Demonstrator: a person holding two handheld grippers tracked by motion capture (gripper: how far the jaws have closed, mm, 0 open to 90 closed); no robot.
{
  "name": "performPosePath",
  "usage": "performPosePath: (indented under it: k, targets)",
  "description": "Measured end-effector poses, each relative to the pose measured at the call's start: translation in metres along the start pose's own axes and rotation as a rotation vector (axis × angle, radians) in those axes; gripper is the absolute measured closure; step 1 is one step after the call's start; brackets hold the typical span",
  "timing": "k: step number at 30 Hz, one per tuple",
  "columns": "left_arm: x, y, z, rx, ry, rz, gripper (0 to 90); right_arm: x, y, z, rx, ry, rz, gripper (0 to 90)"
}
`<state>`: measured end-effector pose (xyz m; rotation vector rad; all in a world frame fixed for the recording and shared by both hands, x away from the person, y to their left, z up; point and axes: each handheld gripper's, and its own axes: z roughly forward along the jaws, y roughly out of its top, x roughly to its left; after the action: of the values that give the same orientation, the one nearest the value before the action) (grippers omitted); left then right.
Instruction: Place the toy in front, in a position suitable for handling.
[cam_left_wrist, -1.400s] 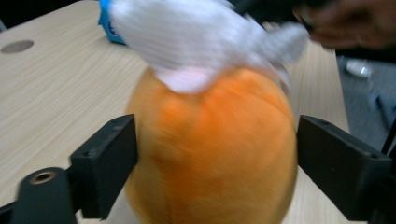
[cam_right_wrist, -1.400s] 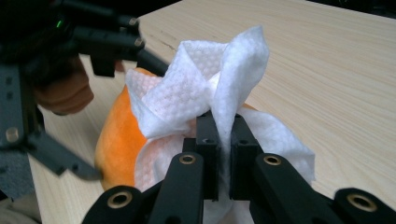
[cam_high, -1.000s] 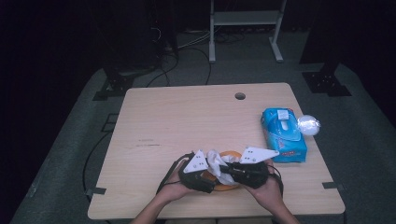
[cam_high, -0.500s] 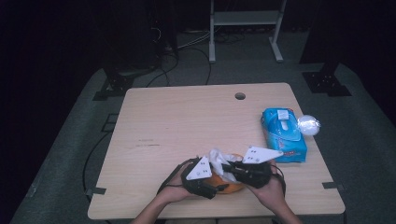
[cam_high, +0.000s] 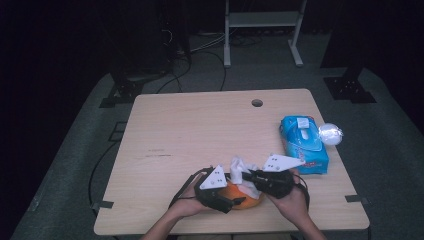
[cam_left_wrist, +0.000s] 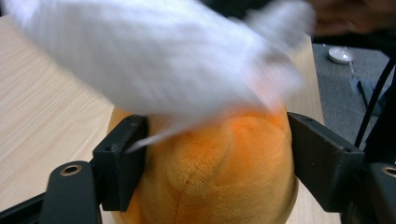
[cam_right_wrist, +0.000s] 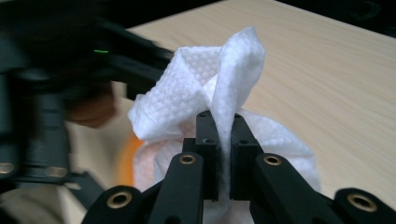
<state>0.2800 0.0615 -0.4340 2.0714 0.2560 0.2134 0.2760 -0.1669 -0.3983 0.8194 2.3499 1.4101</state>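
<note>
At the near edge of the bench (cam_high: 200, 125), both grippers met over an orange plush toy (cam_high: 239, 196) that lay on the wood between the person's two hands. Left gripper (cam_high: 235, 201) came in from the left with its jaws on either side of the plush; in the left gripper view the orange plush (cam_left_wrist: 219, 172) sat between the two black jaws, the left jaw against its side, the right jaw at or just off its other side, contact there hard to tell. Those jaws had just been opening a bit, plush between them. Right gripper (cam_high: 250, 176) came in from the right, jaws closed tight on a white wet wipe (cam_high: 241, 171); the right gripper view showed the wipe (cam_right_wrist: 210, 88) pinched in the narrow gap between the jaws, bunched up and standing above them, more of it draped below over the orange. In the left gripper view the wipe (cam_left_wrist: 154, 60) was a blurred white mass on top of the plush. Farther right on the bench lay a blue pack of wipes (cam_high: 304, 145), well apart from the plush, with a small shiny round thing (cam_high: 330, 134) just beside it at the bench's right edge.
</note>
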Motion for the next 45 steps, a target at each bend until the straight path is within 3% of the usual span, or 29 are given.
performPosePath:
  k: [3, 5, 7, 9, 12, 19, 24, 29, 31, 36, 41, 43, 45]
  targets:
    - [0.001, -0.002, -0.001, -0.002, -0.005, 0.004, 24.0, -0.02, -0.009, -0.005, 0.021, -0.068, 0.059, 84.4]
    - [0.0, -0.001, 0.0, 0.002, -0.009, 0.013, 22.9, -0.027, -0.016, -0.007, 0.015, -0.046, 0.112, 84.4]
    - [-0.001, -0.001, 0.0, 0.003, -0.012, 0.025, 23.2, -0.023, -0.013, -0.007, 0.001, -0.024, 0.108, 84.4]
    - [-0.001, -0.002, -0.001, 0.013, -0.012, 0.044, 25.2, -0.014, -0.007, -0.006, -0.024, 0.033, 0.092, 84.4]
    - [0.001, -0.003, -0.004, 0.014, -0.01, 0.052, 29.6, -0.005, -0.003, -0.002, -0.011, 0.034, 0.04, 84.3]
    - [0.007, -0.009, -0.008, 0.011, -0.011, 0.036, 32.1, -0.025, -0.016, -0.005, 0.008, -0.005, 0.127, 84.3]
    - [0.017, -0.013, -0.013, 0.002, -0.018, -0.007, 32.2, -0.022, -0.012, -0.006, -0.007, 0.02, 0.122, 84.4]
    - [0.022, -0.016, -0.015, -0.01, -0.032, -0.028, 32.2, -0.039, -0.022, -0.003, 0.025, 0.014, 0.195, 84.3]
    - [0.022, -0.017, -0.016, -0.009, -0.038, -0.022, 32.2, -0.042, -0.024, -0.005, 0.015, 0.025, 0.22, 84.3]
    - [0.025, -0.019, -0.019, -0.011, -0.041, -0.035, 31.7, -0.032, -0.016, -0.007, -0.005, 0.043, 0.179, 84.3]
    - [0.028, -0.02, -0.019, -0.014, -0.048, -0.039, 31.5, -0.044, -0.027, -0.002, 0.027, 0.033, 0.234, 84.4]
    - [0.029, -0.021, -0.021, -0.012, -0.05, -0.04, 31.5, -0.045, -0.028, -0.005, 0.015, 0.03, 0.247, 84.4]
    - [0.031, -0.023, -0.023, -0.015, -0.048, -0.051, 31.5, -0.041, -0.023, -0.01, -0.017, 0.04, 0.228, 84.3]
